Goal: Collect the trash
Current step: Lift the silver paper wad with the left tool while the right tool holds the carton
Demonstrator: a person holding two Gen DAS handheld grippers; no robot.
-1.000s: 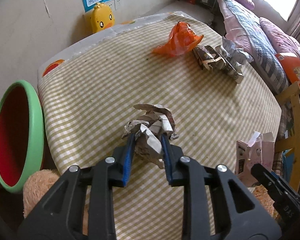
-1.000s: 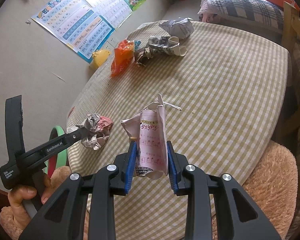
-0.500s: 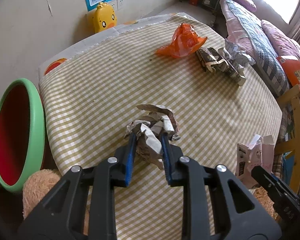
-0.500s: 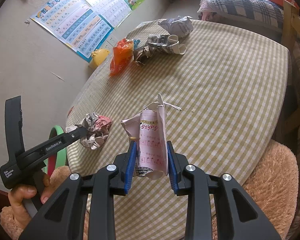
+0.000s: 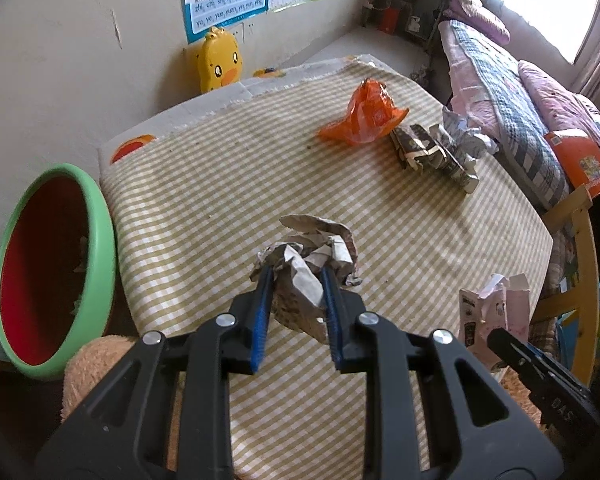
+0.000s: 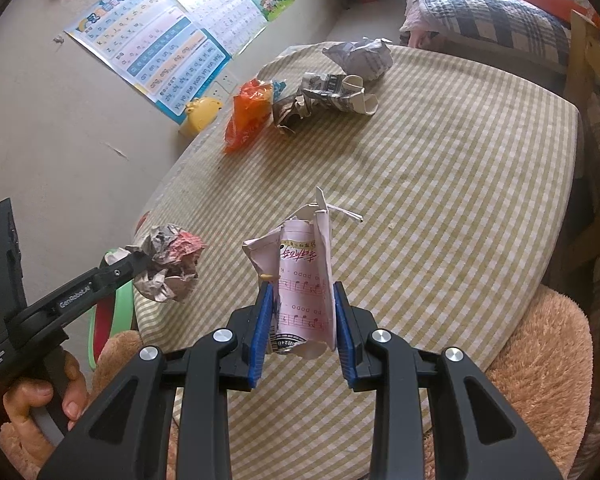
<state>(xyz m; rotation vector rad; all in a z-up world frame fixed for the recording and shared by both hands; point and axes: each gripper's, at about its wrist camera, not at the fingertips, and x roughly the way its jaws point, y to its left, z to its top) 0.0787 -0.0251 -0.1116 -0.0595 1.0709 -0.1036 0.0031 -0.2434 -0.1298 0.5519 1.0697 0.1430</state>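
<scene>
Left gripper (image 5: 296, 280) clamps a paper wad (image 5: 308, 264) near the table (image 5: 204, 184) edge, bin (image 5: 52, 264) to its left. Right gripper (image 6: 300, 300) clamps a pink carton (image 6: 300, 280) printed "popo"; open cloth ahead.

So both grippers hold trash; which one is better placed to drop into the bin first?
Left, probably. The left gripper holds its paper wad at the table edge nearest the green bin; the right gripper, gripping the pink carton, sits farther over.

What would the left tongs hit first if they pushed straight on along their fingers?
Probably the checked tablecloth: the left tongs, shut on a crumpled paper ball, angle down at it. Depth is unclear; the paper would touch first.
</scene>
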